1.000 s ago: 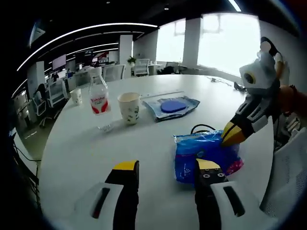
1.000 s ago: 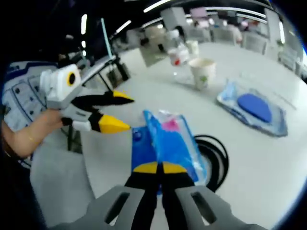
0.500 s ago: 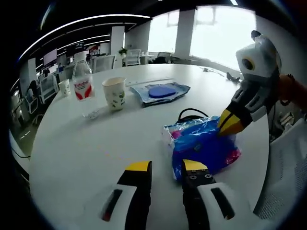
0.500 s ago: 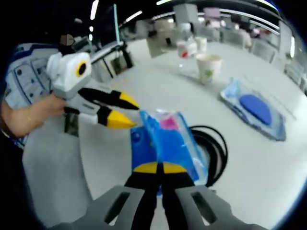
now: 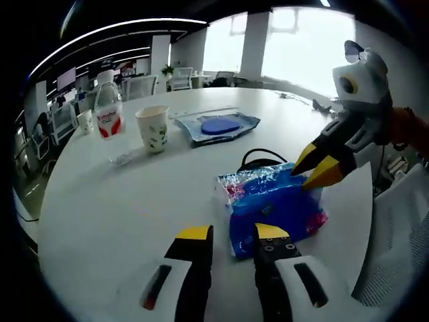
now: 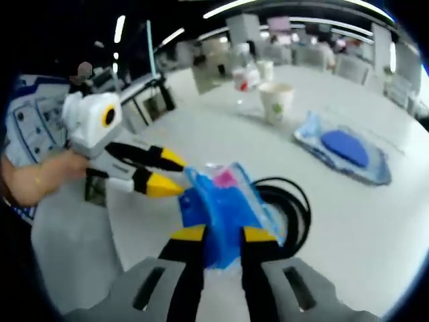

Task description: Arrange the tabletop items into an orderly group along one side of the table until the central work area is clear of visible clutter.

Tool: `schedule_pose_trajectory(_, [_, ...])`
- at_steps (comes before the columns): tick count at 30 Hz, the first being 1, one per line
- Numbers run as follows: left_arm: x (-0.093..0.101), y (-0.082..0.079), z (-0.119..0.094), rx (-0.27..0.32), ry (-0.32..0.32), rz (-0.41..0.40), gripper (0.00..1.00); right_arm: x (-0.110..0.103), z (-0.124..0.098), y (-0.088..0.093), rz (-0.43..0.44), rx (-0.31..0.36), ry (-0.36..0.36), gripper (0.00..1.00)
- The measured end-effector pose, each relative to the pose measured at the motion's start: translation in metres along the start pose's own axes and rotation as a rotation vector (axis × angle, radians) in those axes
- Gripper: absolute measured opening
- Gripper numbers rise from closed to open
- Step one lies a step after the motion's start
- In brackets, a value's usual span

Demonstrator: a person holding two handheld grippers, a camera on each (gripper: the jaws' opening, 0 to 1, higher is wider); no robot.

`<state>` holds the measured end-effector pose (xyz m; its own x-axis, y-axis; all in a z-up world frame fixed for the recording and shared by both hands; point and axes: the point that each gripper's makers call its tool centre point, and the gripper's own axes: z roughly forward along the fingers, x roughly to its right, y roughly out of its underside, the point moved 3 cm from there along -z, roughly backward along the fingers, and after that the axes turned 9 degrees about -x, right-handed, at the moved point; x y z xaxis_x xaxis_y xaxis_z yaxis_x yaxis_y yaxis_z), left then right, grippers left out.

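A blue plastic packet [image 5: 271, 204] with a pink patch lies on the white round table [image 5: 134, 201]. In the left gripper view my left gripper [image 5: 232, 233] is open, and the packet's near corner reaches into the gap between its jaws. My right gripper [image 5: 314, 171] comes in from the right, open, with its yellow tips at the packet's far corner. In the right gripper view the right gripper [image 6: 224, 233] stands open astride the packet [image 6: 224, 208]. The left gripper [image 6: 169, 174] is at the packet's left edge, jaws apart.
A black cable [image 5: 258, 157] loops behind the packet. Farther back stand a water bottle [image 5: 107, 114], a paper cup [image 5: 152, 127], a small cup [image 5: 85, 121] and a clear bag with a blue disc [image 5: 220, 126]. A person's hand [image 6: 27, 181] holds the left gripper. Office chairs ring the table.
The right gripper, shut on the blue packet before, has opened. The left gripper's jaws narrowed a second ago and have moved closer to the packet's corner.
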<state>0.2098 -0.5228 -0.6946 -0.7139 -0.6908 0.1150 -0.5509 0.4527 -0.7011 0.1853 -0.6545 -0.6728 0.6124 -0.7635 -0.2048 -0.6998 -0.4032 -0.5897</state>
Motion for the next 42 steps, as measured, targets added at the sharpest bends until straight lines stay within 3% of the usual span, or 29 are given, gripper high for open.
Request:
schedule_pose_trajectory(9, [0.001,0.0,0.0,0.006,0.002,0.0,0.26,0.004,-0.018,0.011,0.086,0.017,0.135,0.41])
schedule_pose_trajectory(10, [0.002,0.0,0.0,0.006,0.002,-0.002,0.26,0.005,-0.019,0.014,0.079,0.017,0.167,0.42])
schedule_pose_trajectory(16, [0.003,0.0,0.001,0.0,0.001,-0.009,0.26,-0.002,-0.016,0.028,0.17,0.008,0.18,0.41])
schedule_pose_trajectory(20, [0.002,0.003,0.002,-0.016,-0.005,-0.018,0.26,-0.007,-0.013,0.038,0.269,-0.006,0.201,0.35])
schedule_pose_trajectory(25, [0.002,0.008,0.002,-0.034,-0.001,-0.025,0.23,-0.013,-0.004,0.046,0.303,-0.021,0.196,0.3])
schedule_pose_trajectory(32, [-0.001,0.012,0.004,-0.069,-0.025,-0.027,0.16,-0.014,0.004,0.053,0.43,-0.005,0.216,0.19])
schedule_pose_trajectory(42, [0.004,0.021,0.009,-0.133,-0.008,-0.01,0.04,-0.018,0.011,0.059,0.457,-0.001,0.217,0.02])
